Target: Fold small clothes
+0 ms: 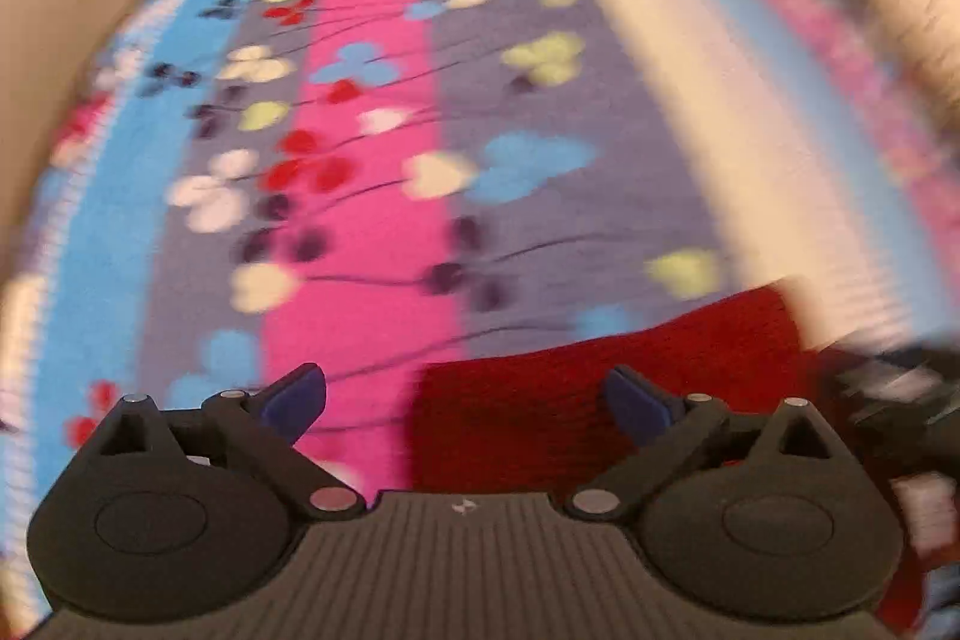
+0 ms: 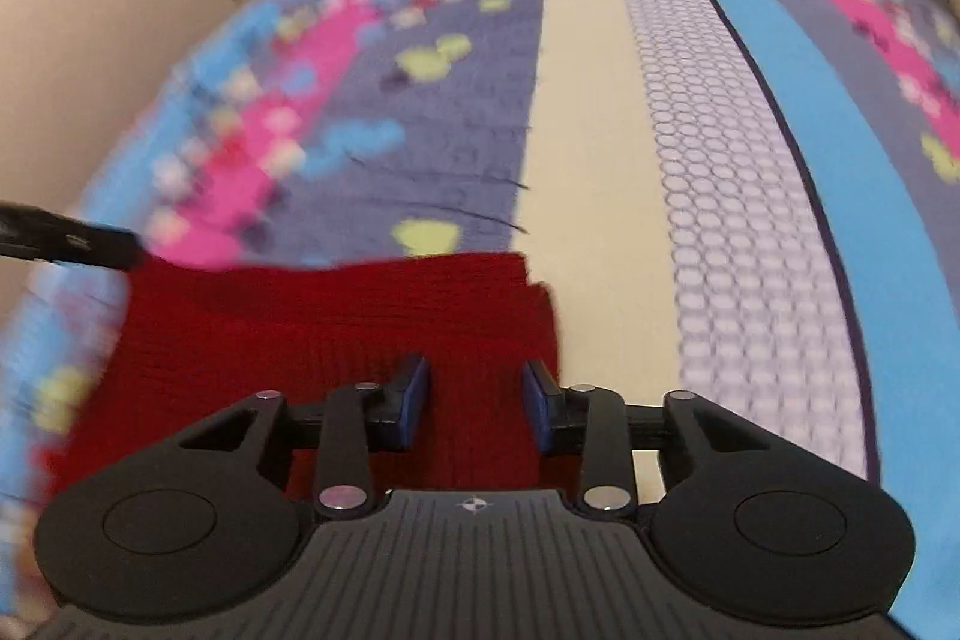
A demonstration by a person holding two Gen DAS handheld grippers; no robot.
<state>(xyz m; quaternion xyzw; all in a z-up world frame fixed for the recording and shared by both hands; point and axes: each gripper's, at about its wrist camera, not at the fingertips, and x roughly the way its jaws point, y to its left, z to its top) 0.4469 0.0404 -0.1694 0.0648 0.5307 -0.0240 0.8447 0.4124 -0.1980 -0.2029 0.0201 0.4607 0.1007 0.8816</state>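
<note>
Striped, flower-printed bedspread (image 2: 600,148) covers the bed, a pale wall beyond. On it lies the red knit garment (image 2: 336,328), long axis crosswise, directly under the right tool (image 2: 474,403), jaws part-open, pressing nothing. Left tool (image 1: 465,403), released wide, hangs off the garment's left end.

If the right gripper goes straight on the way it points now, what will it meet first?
Probably the red cloth: it lies directly under the right gripper, whose jaws stand apart. Depth is unclear.

Both wrist views steep, close over bedspread (image 1: 372,220); share red garment (image 2: 336,316).
</note>
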